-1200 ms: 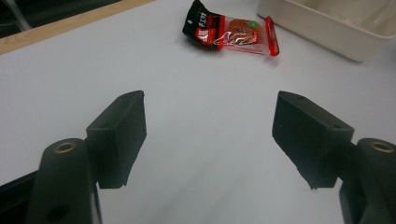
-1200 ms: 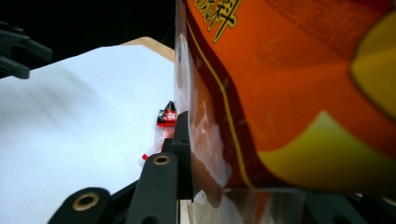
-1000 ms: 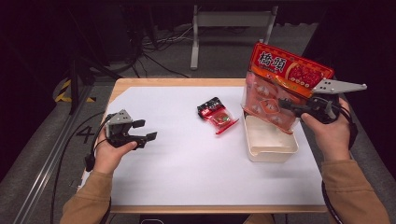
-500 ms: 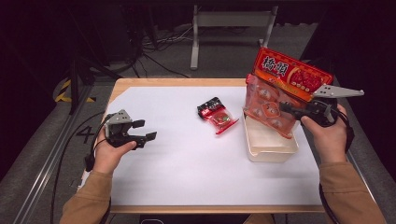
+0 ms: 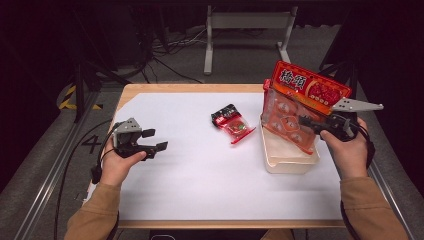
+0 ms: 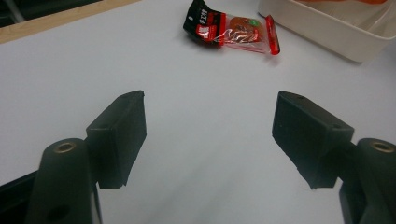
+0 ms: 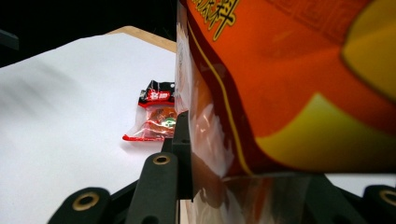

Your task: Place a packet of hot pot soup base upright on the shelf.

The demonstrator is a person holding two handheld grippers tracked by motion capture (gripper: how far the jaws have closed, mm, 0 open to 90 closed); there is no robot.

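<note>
While the right gripper [image 5: 314,125] clamps the large red snack bag [image 5: 300,107] between its jaws, the bag hangs tilted above the cream bin [image 5: 287,159], its lower edge just inside the bin's far wall and its printed header leaning out toward 1 o'clock. The bin sits at 3 o'clock on the white table [image 5: 200,170]. The left gripper [image 5: 154,141] rests at 9 o'clock, jaws wide apart and empty, well apart from everything.

Judged risks:
- The bag looks longer than the bin is deep. If the jaws let go with it this upright, it likely tips over the rim and slides onto the table at 3 o'clock.
- The grip sits on the clear lower half; the right gripper view shows the film [image 7: 210,140] creased against the left jaw. Slick film may slip as the hand lowers, so the bag drops early and lands crooked.
- The lower corner may catch the bin's wall. The bin appears light, and nothing steadies it, so a push could shove or tilt it.
- Whether the bin already holds anything cannot be told.
- The small red packet [image 5: 233,123] lies at 12 o'clock from table centre, just beside the bin; a skidding bin could knock it.
</note>
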